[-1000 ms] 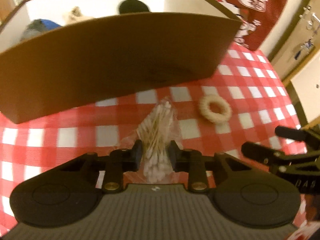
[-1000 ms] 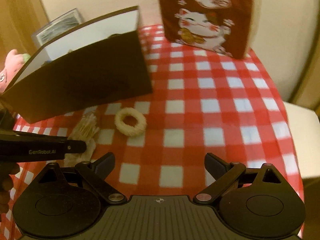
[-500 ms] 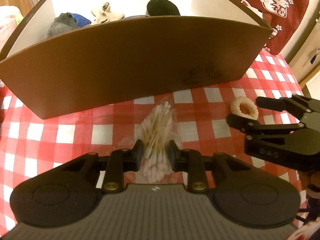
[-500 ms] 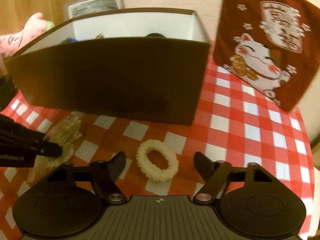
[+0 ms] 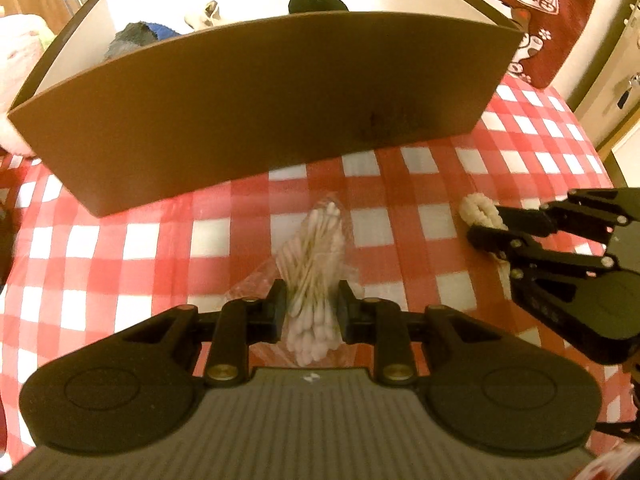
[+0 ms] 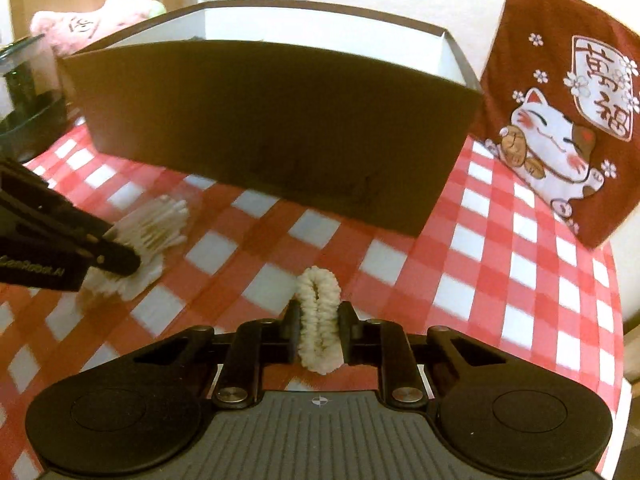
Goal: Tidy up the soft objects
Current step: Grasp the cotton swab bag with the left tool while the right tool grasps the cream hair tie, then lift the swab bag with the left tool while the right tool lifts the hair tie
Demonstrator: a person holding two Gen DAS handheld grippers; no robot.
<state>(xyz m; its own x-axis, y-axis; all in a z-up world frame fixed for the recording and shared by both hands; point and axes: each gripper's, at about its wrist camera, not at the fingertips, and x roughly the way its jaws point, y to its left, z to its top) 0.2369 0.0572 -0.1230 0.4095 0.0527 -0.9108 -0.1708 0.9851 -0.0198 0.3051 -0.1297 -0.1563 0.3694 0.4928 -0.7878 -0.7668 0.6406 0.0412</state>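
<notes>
My left gripper is shut on a clear bag of cotton swabs, held just over the red-checked cloth in front of the brown box. To its right, my right gripper has its jaws closing on a cream fluffy scrunchie; the pads squeeze the ring into a narrow upright oval. In the left wrist view the scrunchie pokes out past the right gripper. The right wrist view shows the swab bag at the left, clamped by the left gripper's finger.
The brown box has white inner walls and holds a black item, a blue-grey cloth and a beige piece. A red cat cushion leans at the right. A pink plush and a dark container stand at the left.
My right gripper came in over the scrunchie and its wide jaws closed, squashing the flat ring into an oval. My left gripper kept its hold on the swab bag and shifted only a little.
</notes>
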